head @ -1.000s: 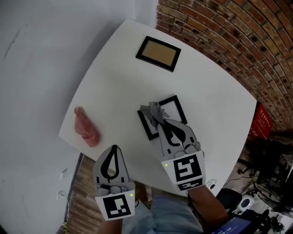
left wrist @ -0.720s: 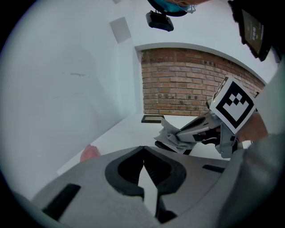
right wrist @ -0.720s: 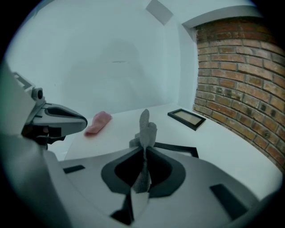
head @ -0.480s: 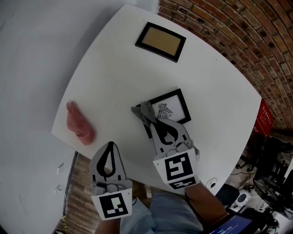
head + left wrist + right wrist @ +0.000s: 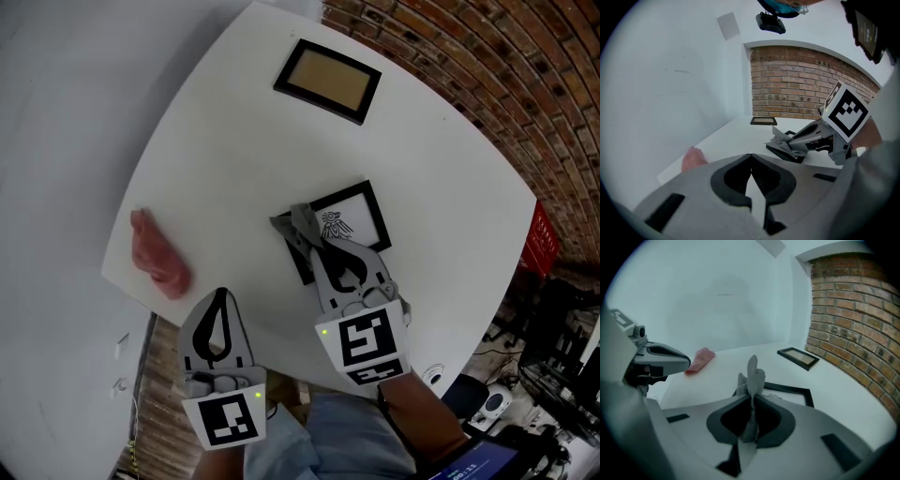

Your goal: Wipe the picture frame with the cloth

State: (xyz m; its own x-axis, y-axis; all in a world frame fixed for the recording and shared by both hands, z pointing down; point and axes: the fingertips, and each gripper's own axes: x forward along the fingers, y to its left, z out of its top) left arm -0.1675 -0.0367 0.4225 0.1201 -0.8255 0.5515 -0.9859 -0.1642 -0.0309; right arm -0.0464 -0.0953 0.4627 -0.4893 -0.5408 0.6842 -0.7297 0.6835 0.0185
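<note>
Black picture frame [image 5: 352, 220] lies flat near the middle of the white tabletop [image 5: 234, 141]; its near-left corner sits under the grey cloth [image 5: 298, 223]. Your right gripper [image 5: 314, 248] has its jaws clenched on that cloth, with a tuft standing up past the tips in the right gripper view. To wipe well, I'd press the cloth flat onto the glass and drag it toward the far corner in overlapping passes; the frame looks light and unpinned, so it may skid. The right gripper reaches forward and low, angled down over the frame's near edge. The left gripper [image 5: 220, 305] hangs back at the tabletop's near edge, jaws together on nothing, well apart from the frame; it could brace the rim. A pink rag [image 5: 157, 255] lies to the left; a second frame [image 5: 328, 80] at the far side.
</note>
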